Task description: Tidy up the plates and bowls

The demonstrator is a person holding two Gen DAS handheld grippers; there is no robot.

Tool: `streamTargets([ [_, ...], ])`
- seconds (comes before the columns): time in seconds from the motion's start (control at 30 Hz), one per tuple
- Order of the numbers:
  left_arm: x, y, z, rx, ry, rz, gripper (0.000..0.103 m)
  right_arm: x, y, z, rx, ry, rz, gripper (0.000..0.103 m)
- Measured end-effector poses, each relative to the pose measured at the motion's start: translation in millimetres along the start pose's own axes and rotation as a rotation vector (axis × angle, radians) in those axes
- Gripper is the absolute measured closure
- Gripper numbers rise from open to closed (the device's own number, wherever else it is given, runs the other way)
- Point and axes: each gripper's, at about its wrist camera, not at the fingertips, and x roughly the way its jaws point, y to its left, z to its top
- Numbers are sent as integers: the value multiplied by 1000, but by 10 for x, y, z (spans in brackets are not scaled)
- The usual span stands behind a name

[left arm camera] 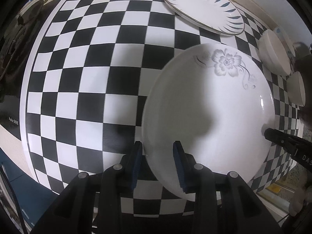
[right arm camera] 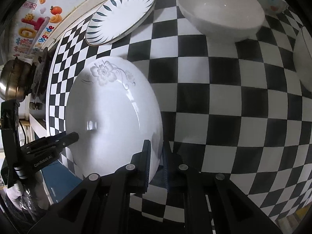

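The right picture edge is cutting off 1 white bowl (right arm camera: pixel 304 62), and the patterned bowl (right arm camera: pixel 273 2) behind the big one. The right claw (left arm camera: pixel 273 134) is hiding the floral plate's (left arm camera: pixel 210 107) rim there.

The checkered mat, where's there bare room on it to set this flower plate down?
Bare squares stretch wide beside the flower plate, on the side away from the bowls, below the leaf-pattern plate. A smaller free patch lies between the flower plate and the white bowl. It is crowded along the far edge, where the leaf-pattern plate and bowls sit.

"GenRobot.AI" on left gripper (right arm camera: pixel 73 136)
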Motion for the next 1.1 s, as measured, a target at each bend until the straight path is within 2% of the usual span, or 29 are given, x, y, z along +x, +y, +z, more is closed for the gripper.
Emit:
streamTargets([
  [0.1, 8, -13, 6, 10, -9, 18, 73, -1, 19, 7, -7, 3, -11, 88],
  [0.23, -42, -5, 19, 1, -14, 7, 73, -11, 9, 16, 4, 10, -3, 88],
  [0.4, -398, 45, 44, -25, -101, 37, 73, -159, -15, 27, 21, -6, -2, 88],
  [0.47, -581, 66, 99, -38, -143, 31, 73, -282, -7, 43, 25, -25, 22, 87],
  [0.5, -648, 76, 136, -57, -137, 26, 73, -364, 15, 66, 25, -36, 38, 87],
  [0.57, -783, 86, 275, -65, -165, 9, 73, -481, 63, 122, 21, -52, 42, 77],
  [0.63, -872, 72, 427, -72, -178, -19, 72, -615, 135, 226, 18, -75, 63, 63],
  [0.73, -971, 38, 742, -74, -192, -55, 72, -769, 251, 435, 7, -105, 94, 60],
  [0.9, -988, 28, 1256, -68, -206, -88, 72, -874, 403, 937, 11, -144, 89, 60],
  [1.1, -742, 96, 1871, -83, -138, -122, 72, -704, 356, 1712, 54, -125, 79, 60],
])
